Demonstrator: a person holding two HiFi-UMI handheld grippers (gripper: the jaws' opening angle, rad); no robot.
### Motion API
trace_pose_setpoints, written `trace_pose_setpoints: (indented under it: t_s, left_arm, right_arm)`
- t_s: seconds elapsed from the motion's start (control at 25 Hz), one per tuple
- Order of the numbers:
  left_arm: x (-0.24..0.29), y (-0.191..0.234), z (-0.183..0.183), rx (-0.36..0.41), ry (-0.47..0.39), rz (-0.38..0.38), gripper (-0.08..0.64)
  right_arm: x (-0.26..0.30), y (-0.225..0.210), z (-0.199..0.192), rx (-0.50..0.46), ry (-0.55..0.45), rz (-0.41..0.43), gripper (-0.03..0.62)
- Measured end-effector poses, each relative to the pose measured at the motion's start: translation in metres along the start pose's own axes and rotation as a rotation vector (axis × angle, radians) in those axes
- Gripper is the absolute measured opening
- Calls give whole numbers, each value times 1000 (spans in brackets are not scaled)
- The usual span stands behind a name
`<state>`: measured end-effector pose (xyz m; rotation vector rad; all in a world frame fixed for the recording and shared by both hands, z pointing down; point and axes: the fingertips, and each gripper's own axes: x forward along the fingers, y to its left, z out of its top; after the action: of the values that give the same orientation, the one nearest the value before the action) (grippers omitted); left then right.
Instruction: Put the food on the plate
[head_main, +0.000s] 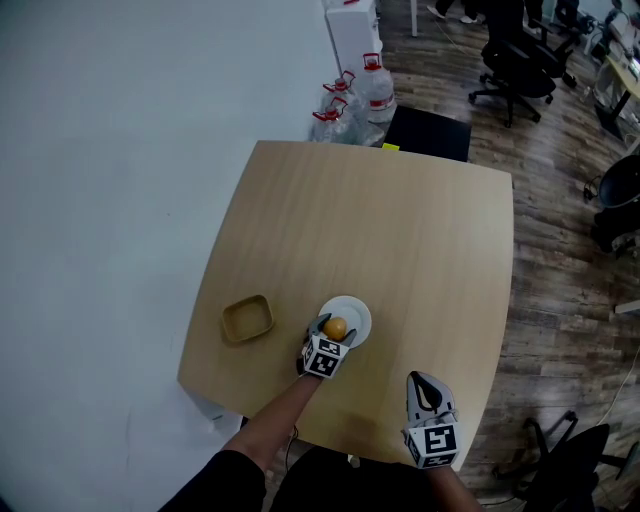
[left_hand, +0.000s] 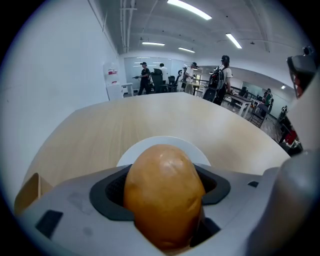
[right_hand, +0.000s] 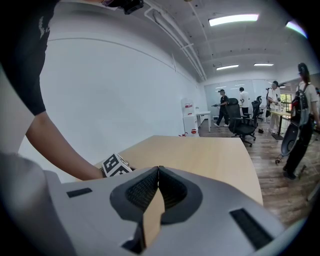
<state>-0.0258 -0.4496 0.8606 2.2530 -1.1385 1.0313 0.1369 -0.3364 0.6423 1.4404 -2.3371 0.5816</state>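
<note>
A round golden-brown bun (head_main: 335, 328) is clamped between the jaws of my left gripper (head_main: 332, 336), right over the near part of the white plate (head_main: 356, 313). In the left gripper view the bun (left_hand: 164, 194) fills the jaws, with the plate (left_hand: 192, 148) showing just behind it. I cannot tell whether the bun touches the plate. My right gripper (head_main: 426, 392) hovers near the table's front right edge, jaws pressed together with nothing between them (right_hand: 156, 194).
A shallow square wooden bowl (head_main: 247, 319) sits left of the plate. The light wooden table (head_main: 400, 230) stretches away beyond. Water bottles (head_main: 352, 100) stand on the floor past the far edge, office chairs (head_main: 515, 60) farther right. People stand far off in the room.
</note>
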Motion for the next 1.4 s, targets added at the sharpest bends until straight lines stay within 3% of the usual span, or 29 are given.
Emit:
trace_pose_setpoints:
  t_s: [0.44,0.88,1.12,1.32,1.4]
  left_arm:
    - [1,8,14,6,-27,66,331]
    - [-38,18,40,-30,-170,102,334]
    - [-75,8,50,-37,-216,89,334]
    - [-136,-16,38,-136,-307,76,334]
    - [-164,-29,37,-140,-338,58,334]
  right_arm:
    - [-7,-8,-17,-1,18,-9,60]
    - [-24,-2,-15,3,-22,-10,60]
    - [-48,13,-14,6,-49,-39,60]
    - [-81,42,-11,-28,-96,-46,60]
    - [-95,52,-9,-19,-112,-51,60]
